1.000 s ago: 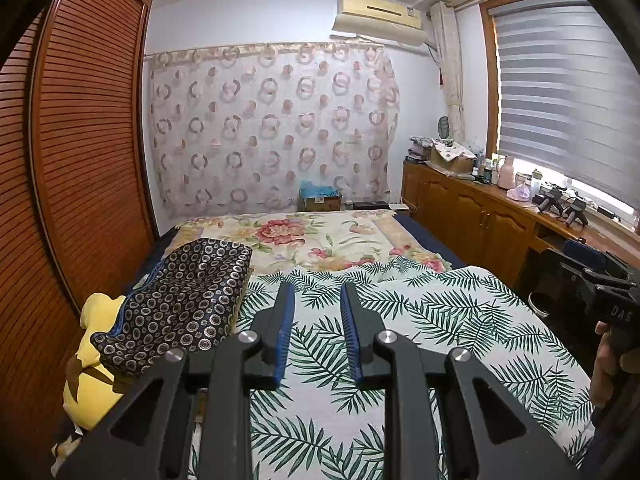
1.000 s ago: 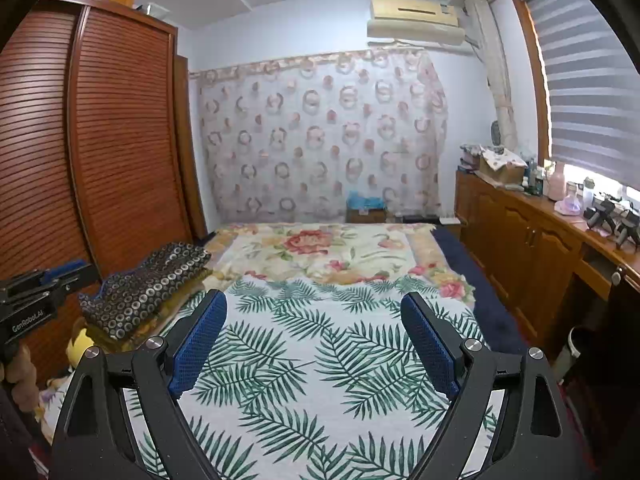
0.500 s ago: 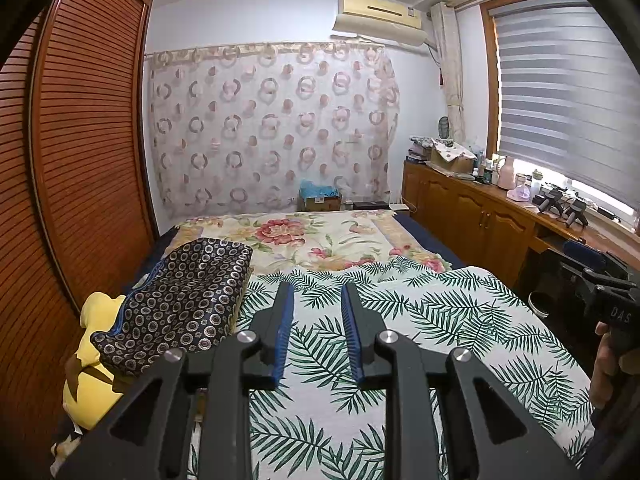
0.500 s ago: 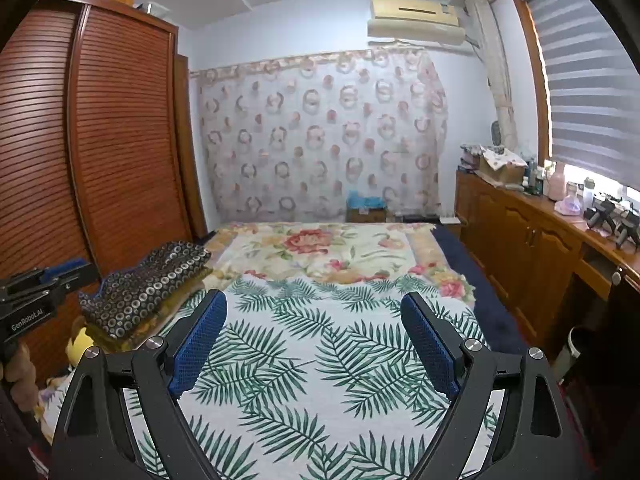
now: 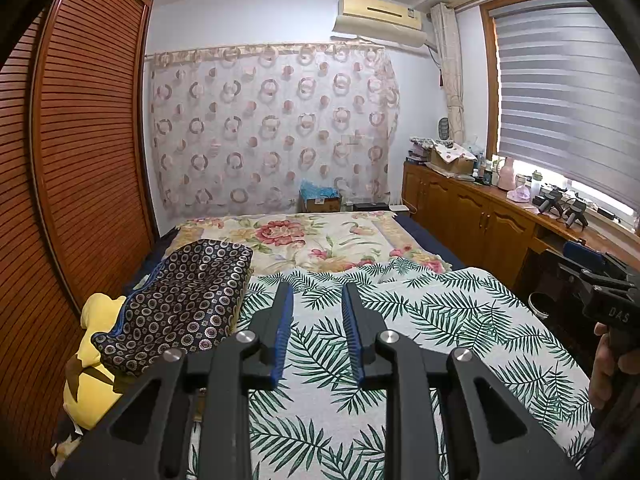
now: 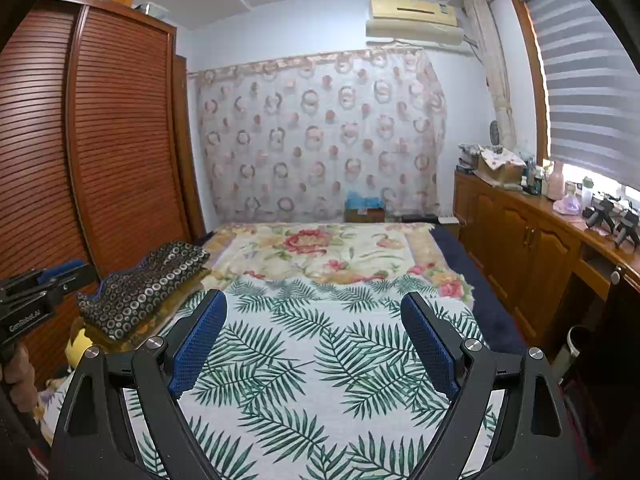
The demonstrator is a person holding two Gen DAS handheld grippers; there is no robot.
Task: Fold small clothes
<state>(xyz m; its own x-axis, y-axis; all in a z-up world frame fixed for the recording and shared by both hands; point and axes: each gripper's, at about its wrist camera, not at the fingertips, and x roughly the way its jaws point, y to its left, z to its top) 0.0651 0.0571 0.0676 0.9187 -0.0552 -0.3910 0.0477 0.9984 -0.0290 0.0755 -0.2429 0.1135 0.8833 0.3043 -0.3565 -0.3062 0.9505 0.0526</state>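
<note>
A dark garment with a ring pattern (image 5: 188,300) lies folded in a stack at the left edge of the bed, over a yellow item (image 5: 90,364); it also shows in the right wrist view (image 6: 148,280). My left gripper (image 5: 316,292) hovers over the palm-leaf sheet (image 5: 420,320), just right of the garment, jaws narrowly apart and empty. My right gripper (image 6: 314,304) is wide open and empty above the palm-leaf sheet (image 6: 312,352). The other gripper appears at each view's edge: the right one (image 5: 604,292), the left one (image 6: 36,292).
A floral blanket (image 5: 312,240) covers the far half of the bed. A slatted wooden wardrobe (image 5: 80,160) runs along the left. A wooden cabinet (image 5: 480,220) with clutter stands along the right under the window. A bin (image 5: 540,304) sits beside the bed.
</note>
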